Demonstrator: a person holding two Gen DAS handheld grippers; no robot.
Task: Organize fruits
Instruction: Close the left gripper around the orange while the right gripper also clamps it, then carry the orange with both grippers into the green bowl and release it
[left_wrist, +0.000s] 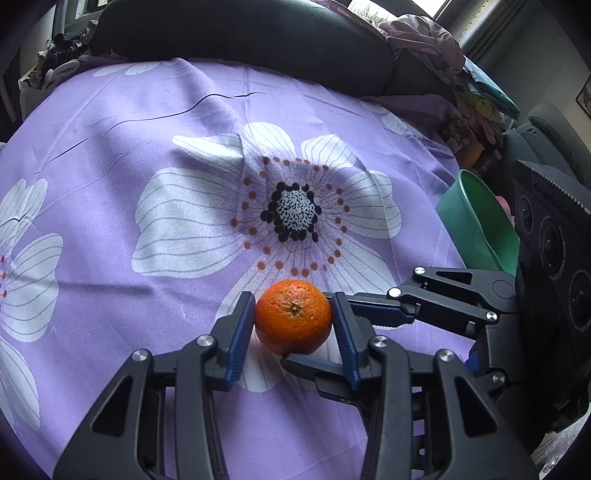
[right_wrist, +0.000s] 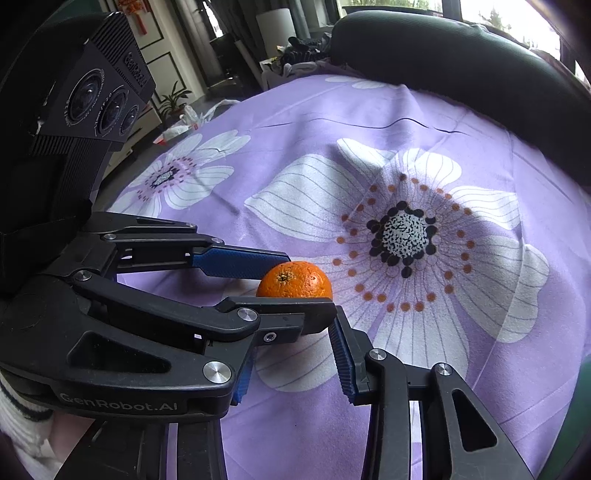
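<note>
A single orange (left_wrist: 293, 315) lies on the purple flower-print cloth (left_wrist: 147, 122). My left gripper (left_wrist: 293, 299) is shut on it, one blue pad against each side of the fruit. In the right wrist view the same orange (right_wrist: 295, 280) sits between the left gripper's (right_wrist: 310, 282) two fingers, which reach in from the left. My right gripper (right_wrist: 291, 343) stands open just short of the orange, its jaws apart with no fruit between them. Its left finger is hidden under the left gripper. From the left wrist view, the right gripper (left_wrist: 306, 328) comes in from the right and crosses the left gripper's right finger.
A green plastic bowl (left_wrist: 476, 221) stands at the cloth's right edge, beside the right gripper's body. A black chair back (left_wrist: 240, 33) rises behind the table, with piled clothes (left_wrist: 424, 40) to its right. A sleeved hand (right_wrist: 22, 417) holds the left gripper.
</note>
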